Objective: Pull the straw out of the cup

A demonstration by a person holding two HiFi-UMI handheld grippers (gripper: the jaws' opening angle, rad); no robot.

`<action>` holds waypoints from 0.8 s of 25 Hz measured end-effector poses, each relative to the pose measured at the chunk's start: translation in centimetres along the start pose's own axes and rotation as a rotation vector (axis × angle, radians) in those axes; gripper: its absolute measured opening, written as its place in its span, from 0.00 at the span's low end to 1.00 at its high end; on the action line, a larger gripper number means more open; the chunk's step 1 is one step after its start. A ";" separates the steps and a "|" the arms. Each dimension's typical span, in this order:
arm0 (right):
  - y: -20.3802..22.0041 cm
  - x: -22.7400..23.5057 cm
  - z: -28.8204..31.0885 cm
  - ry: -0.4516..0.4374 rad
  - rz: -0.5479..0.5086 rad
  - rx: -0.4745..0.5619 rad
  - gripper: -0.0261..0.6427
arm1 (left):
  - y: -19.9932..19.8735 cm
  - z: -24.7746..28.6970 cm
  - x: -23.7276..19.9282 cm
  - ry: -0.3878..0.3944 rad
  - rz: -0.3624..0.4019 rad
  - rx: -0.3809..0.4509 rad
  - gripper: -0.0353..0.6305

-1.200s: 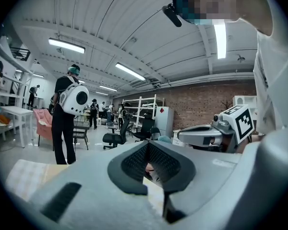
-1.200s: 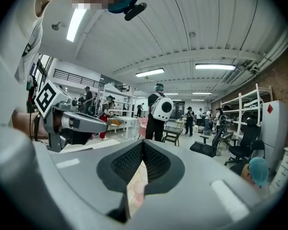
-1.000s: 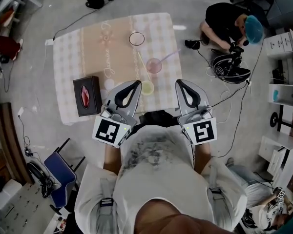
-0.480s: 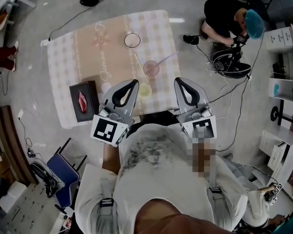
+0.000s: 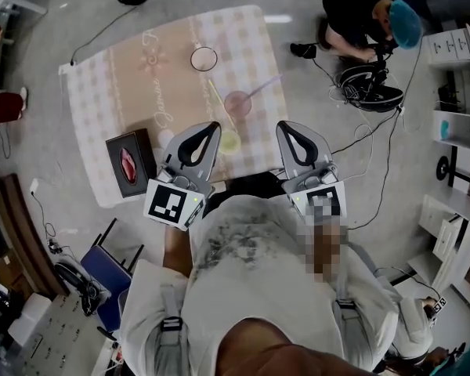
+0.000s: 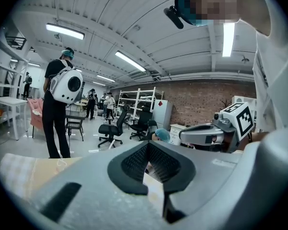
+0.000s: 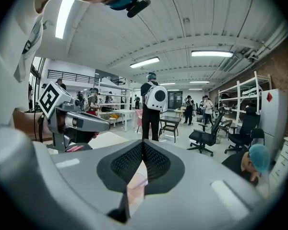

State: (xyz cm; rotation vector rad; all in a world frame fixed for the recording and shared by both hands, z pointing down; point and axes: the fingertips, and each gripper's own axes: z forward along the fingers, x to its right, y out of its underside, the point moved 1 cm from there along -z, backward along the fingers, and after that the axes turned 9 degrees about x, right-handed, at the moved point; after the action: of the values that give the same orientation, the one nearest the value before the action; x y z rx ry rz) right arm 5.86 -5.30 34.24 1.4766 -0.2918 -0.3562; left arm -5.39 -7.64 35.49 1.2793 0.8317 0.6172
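The left gripper (image 5: pixel 211 125) and right gripper (image 5: pixel 285 125) are keeping jaws fully closed at frame centre, gripping nothing. The straw (image 5: pixel 262 88) is leaning in the pink cup (image 5: pixel 236 105), just above them.

The table (image 5: pixel 102 108) stands right before the person. The left gripper (image 5: pixel 211 126) is over its near edge, and a green cup (image 5: pixel 231 141) sits just beside the tip, on the right. Behind that the pink cup (image 5: pixel 237 103) stands in the straight way. Its straw (image 5: pixel 262 87) leans out to the far right. A pale straw (image 5: pixel 216 92) lies flat between the pink cup and the clear cup (image 5: pixel 204 58) at the far side. A box (image 5: pixel 129 163) fills the near left corner. The cloth between box and clear cup is bare. The right gripper (image 5: pixel 283 126) is at the table's right edge, and toward the straw's top nothing stands between. On the floor at the right lie cables (image 5: pixel 360 143), and a person (image 5: pixel 360 22) crouches there.
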 end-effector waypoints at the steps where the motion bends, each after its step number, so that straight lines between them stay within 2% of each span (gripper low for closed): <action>1: 0.2 0.0 0.0 -0.004 0.000 -0.004 0.06 | 0.2 0.2 0.0 0.004 0.000 -0.004 0.06; 20: 3.9 0.8 0.3 -0.049 -0.004 -0.073 0.06 | 3.7 3.4 0.4 0.058 0.015 -0.107 0.06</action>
State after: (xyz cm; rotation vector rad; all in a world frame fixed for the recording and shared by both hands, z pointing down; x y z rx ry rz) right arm 6.65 -5.69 38.10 1.3980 -0.3117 -0.4023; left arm -2.18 -8.53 39.28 1.1757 0.8268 0.7043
